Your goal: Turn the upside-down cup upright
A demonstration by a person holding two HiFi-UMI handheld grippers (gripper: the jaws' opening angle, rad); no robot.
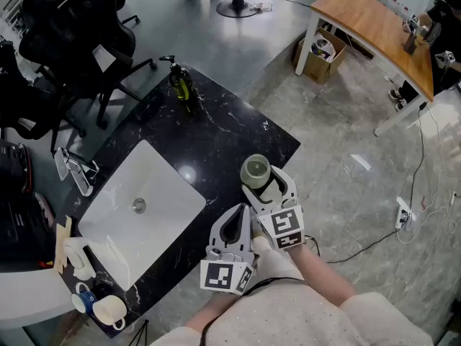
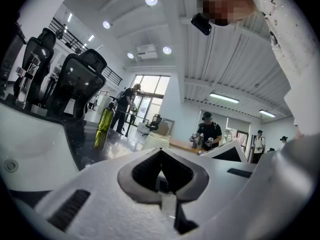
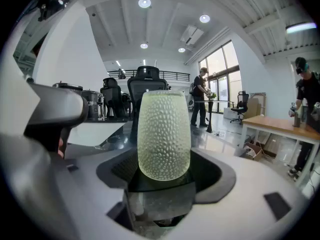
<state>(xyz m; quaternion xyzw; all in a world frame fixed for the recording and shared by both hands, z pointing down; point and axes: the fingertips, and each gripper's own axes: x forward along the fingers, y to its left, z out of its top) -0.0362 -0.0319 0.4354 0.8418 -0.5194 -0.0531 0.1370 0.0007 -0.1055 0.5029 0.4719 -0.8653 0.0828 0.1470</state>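
Note:
A pale green dimpled glass cup [image 1: 256, 170] stands on the black marble counter [image 1: 216, 135], close to its right edge. My right gripper [image 1: 268, 186] is open, with one jaw on each side of the cup. In the right gripper view the cup [image 3: 164, 134] fills the middle between the jaws of the right gripper [image 3: 167, 161], its narrower rounded end down, with a gap showing on both sides. My left gripper [image 1: 232, 225] lies beside the right one, nearer me, shut with nothing in it. In the left gripper view the left gripper [image 2: 161, 156] shows its jaws meeting.
A white sink [image 1: 162, 182] is set into the counter to the left, with a faucet [image 1: 74, 168] behind it. A green bottle [image 1: 180, 83] stands at the far corner and white mugs [image 1: 108, 310] at the near left. Office chairs [image 1: 72, 34] and a wooden table [image 1: 374, 27] stand beyond.

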